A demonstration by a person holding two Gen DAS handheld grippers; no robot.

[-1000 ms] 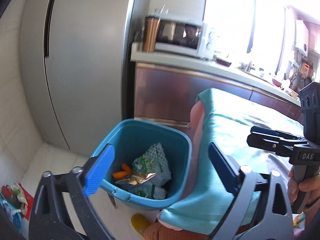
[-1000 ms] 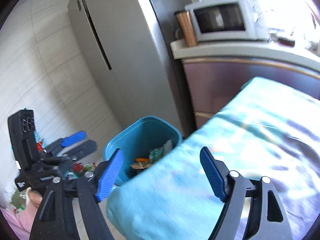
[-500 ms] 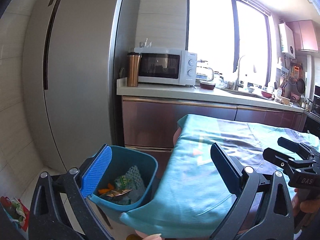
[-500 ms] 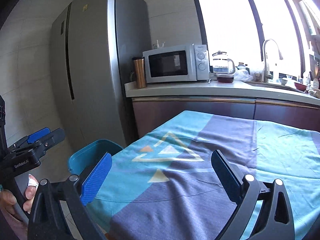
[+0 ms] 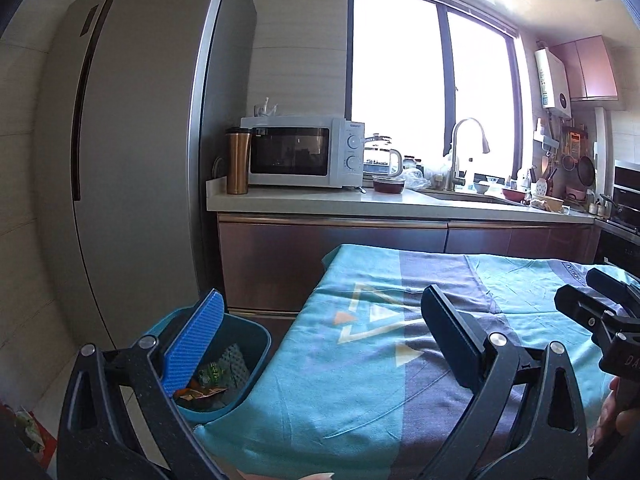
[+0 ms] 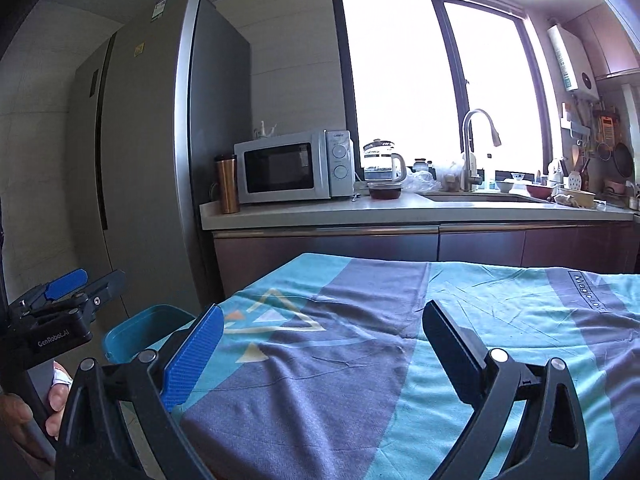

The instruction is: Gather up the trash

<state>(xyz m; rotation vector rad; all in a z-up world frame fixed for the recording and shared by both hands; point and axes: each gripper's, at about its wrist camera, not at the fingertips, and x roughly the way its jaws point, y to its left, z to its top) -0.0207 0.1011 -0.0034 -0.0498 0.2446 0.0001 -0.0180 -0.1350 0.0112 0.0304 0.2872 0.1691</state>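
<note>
Black claw [image 6: 320, 354], ribbed blue pads [image 6: 192, 360], silver screws

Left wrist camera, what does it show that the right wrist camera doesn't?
Only the left wrist view looks into the teal bin, showing the wrappers inside. Only the right wrist view shows the lettering printed on the tablecloth. Both show the microwave, the copper tumbler, the faucet and both grippers, open and empty.

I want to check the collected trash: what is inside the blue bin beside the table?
In the left wrist view, the blue bin holds a green-and-white wrapper, a gold wrapper and something orange. The left gripper's finger and the tablecloth cover the rest.
</note>
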